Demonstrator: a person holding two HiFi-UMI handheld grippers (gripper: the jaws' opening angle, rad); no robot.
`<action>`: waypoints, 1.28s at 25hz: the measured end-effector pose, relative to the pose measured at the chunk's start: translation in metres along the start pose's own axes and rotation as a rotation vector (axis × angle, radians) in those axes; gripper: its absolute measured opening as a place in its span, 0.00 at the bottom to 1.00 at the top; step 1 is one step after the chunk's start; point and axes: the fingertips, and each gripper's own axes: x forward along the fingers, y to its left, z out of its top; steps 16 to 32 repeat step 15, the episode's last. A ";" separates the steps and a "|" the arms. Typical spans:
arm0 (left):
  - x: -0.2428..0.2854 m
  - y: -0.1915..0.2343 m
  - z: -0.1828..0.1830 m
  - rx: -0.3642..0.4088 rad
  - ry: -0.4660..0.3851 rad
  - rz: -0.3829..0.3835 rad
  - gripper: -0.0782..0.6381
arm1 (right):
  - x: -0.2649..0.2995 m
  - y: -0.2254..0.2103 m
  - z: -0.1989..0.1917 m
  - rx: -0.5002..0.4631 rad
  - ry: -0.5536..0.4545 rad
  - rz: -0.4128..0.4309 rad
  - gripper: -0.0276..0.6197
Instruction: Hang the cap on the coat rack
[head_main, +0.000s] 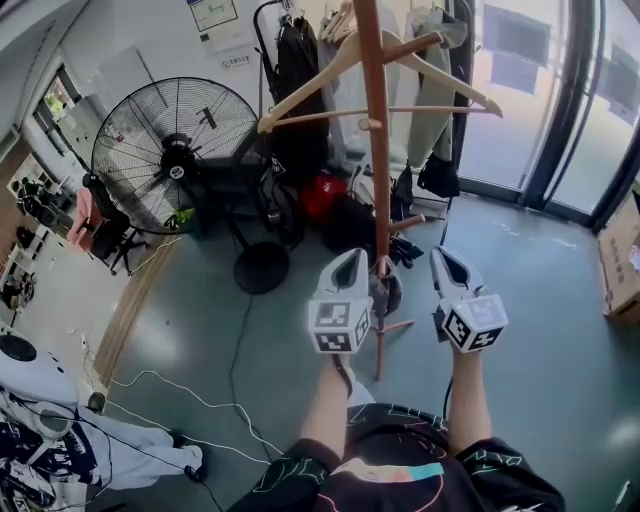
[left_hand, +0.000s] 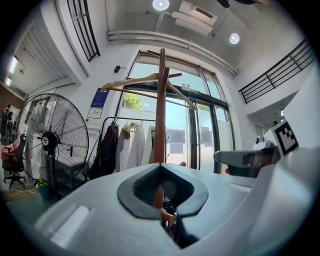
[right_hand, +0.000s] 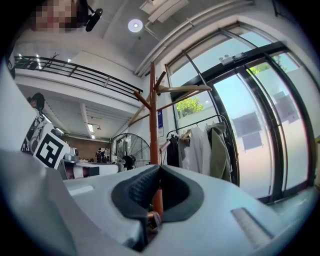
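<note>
Flanking the coat rack (head_main: 372, 150), left tool (head_main: 351, 257) and right tool (head_main: 443, 254) were both pressed together, empty (grey cap (head_main: 388, 293) apparently hanging low on it): just hung, or awaiting pickup.
</note>
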 end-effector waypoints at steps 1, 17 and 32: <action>0.000 0.001 0.004 0.003 -0.009 0.002 0.12 | 0.001 0.000 0.004 -0.006 -0.008 -0.001 0.05; 0.011 0.007 0.009 0.026 -0.016 -0.005 0.12 | 0.019 -0.004 0.012 -0.048 -0.025 -0.002 0.05; 0.011 0.007 0.009 0.026 -0.016 -0.005 0.12 | 0.019 -0.004 0.012 -0.048 -0.025 -0.002 0.05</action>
